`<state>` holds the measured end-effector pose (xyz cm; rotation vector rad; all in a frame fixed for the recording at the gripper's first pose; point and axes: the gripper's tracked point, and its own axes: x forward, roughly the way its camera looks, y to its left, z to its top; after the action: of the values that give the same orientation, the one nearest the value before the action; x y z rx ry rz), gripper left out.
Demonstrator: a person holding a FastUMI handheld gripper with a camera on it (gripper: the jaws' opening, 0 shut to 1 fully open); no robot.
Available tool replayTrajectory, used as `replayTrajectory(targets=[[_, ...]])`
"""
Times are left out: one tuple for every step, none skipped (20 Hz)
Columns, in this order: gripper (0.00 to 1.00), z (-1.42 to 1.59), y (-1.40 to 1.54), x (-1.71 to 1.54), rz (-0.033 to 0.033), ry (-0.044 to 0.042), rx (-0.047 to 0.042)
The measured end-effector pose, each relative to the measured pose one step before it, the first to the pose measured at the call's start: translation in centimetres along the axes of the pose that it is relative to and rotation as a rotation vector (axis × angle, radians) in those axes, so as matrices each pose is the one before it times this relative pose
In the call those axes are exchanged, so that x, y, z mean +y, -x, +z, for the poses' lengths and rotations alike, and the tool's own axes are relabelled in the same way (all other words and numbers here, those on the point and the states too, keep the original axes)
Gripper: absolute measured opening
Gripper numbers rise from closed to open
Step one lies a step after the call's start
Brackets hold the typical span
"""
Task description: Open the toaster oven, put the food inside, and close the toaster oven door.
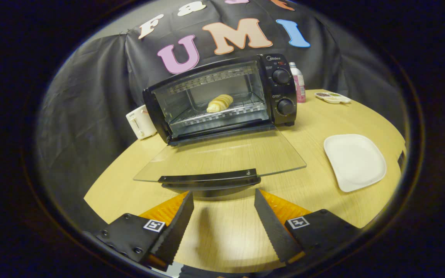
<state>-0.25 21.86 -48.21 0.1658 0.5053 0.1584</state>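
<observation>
Toaster oven [222, 96] stood open at 12 o'clock from the gripper [224, 200], its glass door [222, 156] folded down flat over the round wooden table [226, 231], with the door handle [209, 178] just ahead of the fingertips; the food, a pale ridged pastry roll [219, 103], already lay on the wire rack [222, 114] inside. Gripper was released, fingers spread wide and holding nothing, and the white square plate [355, 161] at about 2 o'clock sat bare. Judged two of three steps done; only closing the door was left.
</observation>
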Motion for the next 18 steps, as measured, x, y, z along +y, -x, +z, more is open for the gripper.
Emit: replayTrajectory(targets=[[0.98, 0.087, 0.022, 0.363, 0.00901, 0.00519, 0.00481], [0.99, 0.044, -0.096, 0.284, 0.00216, 0.00228, -0.00260], [0.99, 0.016, 0.039, 0.089, -0.00267, 0.00083, 0.00486], [0.99, 0.075, -0.026, 0.068, -0.00316, -0.00157, -0.00330], [0.99, 0.173, 0.046, 0.099, -0.00175, -0.00193, -0.00324], [0.99, 0.206, 0.084, 0.028, 0.00123, -0.00340, -0.00269], [0.99, 0.297, 0.087, 0.107, 0.00461, -0.00595, -0.00545], [0.99, 0.457, 0.318, 0.138, 0.00482, -0.00519, -0.00862], [0.99, 0.584, 0.160, 0.128, 0.00552, -0.00168, -0.01139], [0.99, 0.536, 0.159, 0.197, 0.00500, -0.00165, -0.01239], [0.99, 0.637, 0.096, 0.158, 0.00468, -0.00291, -0.01151], [0.99, 0.646, 0.097, 0.133, 0.00561, -0.00343, -0.01318], [0.99, 0.771, 0.090, 0.187, 0.00598, -0.00275, -0.01383], [0.99, 0.700, 0.058, 0.198, 0.00645, -0.00387, -0.01410], [0.99, 0.800, -0.015, 0.196, 0.00600, -0.00536, -0.01126], [0.99, 0.683, -0.033, 0.177, 0.00740, -0.00487, -0.00928], [0.99, 0.908, -0.056, 0.305, 0.01061, -0.00733, -0.01143], [0.99, 0.907, -0.086, 0.208, 0.00825, -0.00666, -0.01504]])
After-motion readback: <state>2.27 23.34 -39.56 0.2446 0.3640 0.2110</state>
